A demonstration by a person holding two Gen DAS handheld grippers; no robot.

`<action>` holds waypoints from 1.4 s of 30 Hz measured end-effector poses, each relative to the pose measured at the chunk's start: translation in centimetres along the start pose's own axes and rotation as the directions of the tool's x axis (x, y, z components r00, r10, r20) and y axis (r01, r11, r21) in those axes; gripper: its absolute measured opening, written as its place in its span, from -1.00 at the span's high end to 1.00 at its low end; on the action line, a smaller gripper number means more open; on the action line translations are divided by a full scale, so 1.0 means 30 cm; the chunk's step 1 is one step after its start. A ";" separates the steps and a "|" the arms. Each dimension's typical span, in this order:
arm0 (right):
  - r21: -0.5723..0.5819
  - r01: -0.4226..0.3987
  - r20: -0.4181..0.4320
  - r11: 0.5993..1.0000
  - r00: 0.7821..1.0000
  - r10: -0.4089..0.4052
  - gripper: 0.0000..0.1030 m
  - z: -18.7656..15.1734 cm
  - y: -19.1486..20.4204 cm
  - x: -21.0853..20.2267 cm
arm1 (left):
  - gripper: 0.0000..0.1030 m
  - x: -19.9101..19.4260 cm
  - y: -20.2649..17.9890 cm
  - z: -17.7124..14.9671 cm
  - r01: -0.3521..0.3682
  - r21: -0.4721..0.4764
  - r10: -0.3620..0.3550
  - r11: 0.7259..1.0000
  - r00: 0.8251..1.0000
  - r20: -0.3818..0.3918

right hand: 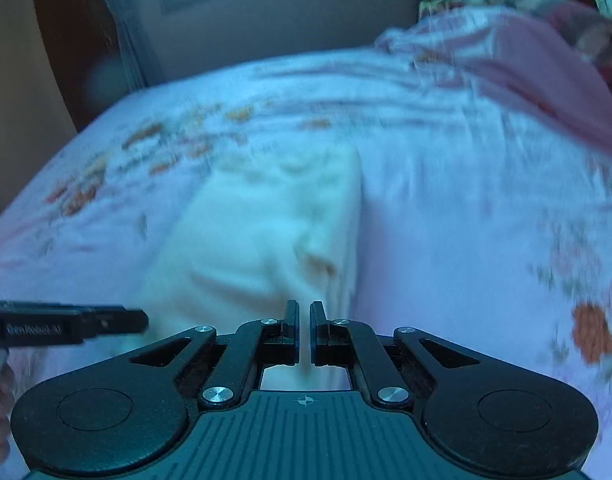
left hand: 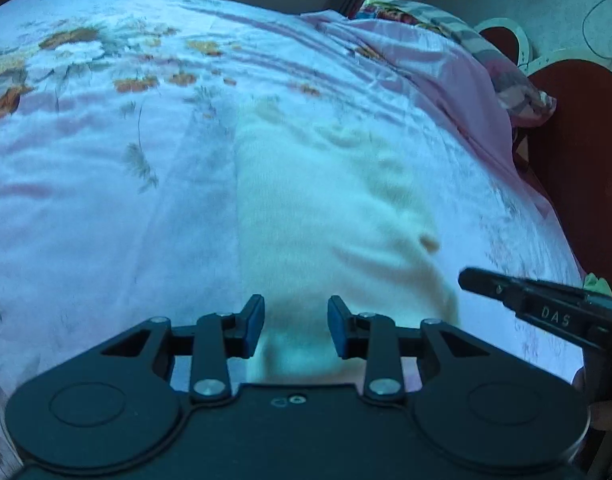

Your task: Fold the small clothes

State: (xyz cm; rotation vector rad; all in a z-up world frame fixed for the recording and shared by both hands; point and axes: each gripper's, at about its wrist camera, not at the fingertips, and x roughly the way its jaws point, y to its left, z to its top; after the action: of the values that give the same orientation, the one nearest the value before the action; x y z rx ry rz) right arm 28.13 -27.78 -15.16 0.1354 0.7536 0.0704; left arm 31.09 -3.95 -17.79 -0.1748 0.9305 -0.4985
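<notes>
Cream garment (left hand: 325, 208) lies flat on the bed (left hand: 106, 160), over the floral sheet, as a long folded strip. Its long axis runs from your near edge away toward the far wall; one narrow end sits just under your tongs, the other points at the curtained wall. Surface blurred, a few soft creases; no sleeve or collar can be told.

Left tongs (left hand: 296, 326): parted a moderate way, blue pads apart, nothing between them. They hang above the near end of the cloth; contact cannot be told.

Right tongs (right hand: 304, 330): clenched, fingers drawn almost together with only a thin slit showing. In your right wrist view they sit over the near right edge of the cloth; whether any fabric is pinched cannot be told. From the left wrist view they come in from the right, tip at the garment's right edge.

Pink blanket (left hand: 445, 72) bunched at the far right of the bed.
</notes>
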 end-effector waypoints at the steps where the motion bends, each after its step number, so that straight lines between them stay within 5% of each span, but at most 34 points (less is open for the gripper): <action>1: -0.023 0.006 0.013 1.000 1.000 -0.005 0.96 0.033 0.027 0.021 | 0.40 0.013 -0.011 0.024 -0.007 0.009 0.007 1.000 1.000 0.003; 5: -0.052 0.023 0.028 0.998 0.999 -0.022 0.96 0.128 0.097 0.163 | 0.40 0.107 -0.025 0.100 -0.036 -0.011 0.036 0.999 0.999 0.004; 8: -0.145 0.147 -0.061 0.978 0.986 -0.158 0.97 0.065 0.078 0.310 | 0.34 0.178 -0.026 0.088 -0.057 0.017 0.058 0.998 0.998 -0.011; 10: -0.159 0.146 -0.043 0.976 0.987 -0.155 0.98 0.010 0.042 0.341 | 0.31 0.193 -0.044 0.073 -0.067 0.075 0.067 0.995 0.998 0.000; 14: -0.110 0.137 -0.048 0.984 0.989 -0.143 0.96 0.030 0.039 0.302 | 0.33 0.149 -0.056 0.079 -0.079 0.072 0.079 0.994 0.997 0.005; 17: -0.016 0.063 0.040 0.998 0.997 -0.062 0.96 0.030 0.044 0.189 | 0.20 0.114 -0.051 0.059 -0.116 0.054 0.115 0.992 0.993 0.017; 21: -0.136 0.114 -0.044 0.984 0.992 -0.121 0.96 -0.068 0.084 0.224 | -0.02 0.134 -0.045 -0.004 -0.124 0.055 0.125 0.991 0.992 -0.008; 27: -0.013 0.091 0.008 0.996 0.996 -0.091 0.95 -0.086 0.083 0.094 | -0.01 0.094 -0.082 -0.051 -0.149 0.092 0.151 0.985 0.988 -0.018; 29: -0.033 0.096 -0.048 0.995 0.994 -0.098 0.95 -0.140 0.085 0.113 | -0.03 0.092 -0.084 -0.065 -0.150 0.088 0.153 0.985 0.988 -0.029; 39: 0.064 0.077 -0.035 0.995 0.997 -0.075 0.91 -0.166 0.057 -0.019 | -0.06 0.033 -0.133 -0.089 -0.187 0.126 0.193 0.974 0.980 -0.036; 42: 0.104 0.061 -0.030 0.993 0.998 -0.058 0.75 -0.175 0.039 -0.050 | -0.06 0.014 -0.143 -0.098 -0.191 0.145 0.198 0.971 0.980 -0.032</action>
State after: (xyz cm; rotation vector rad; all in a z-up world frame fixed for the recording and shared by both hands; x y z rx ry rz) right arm 23.42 -26.29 -17.77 0.2119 0.7875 -0.0242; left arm 27.50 -7.70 -18.32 0.0566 0.9426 -0.3859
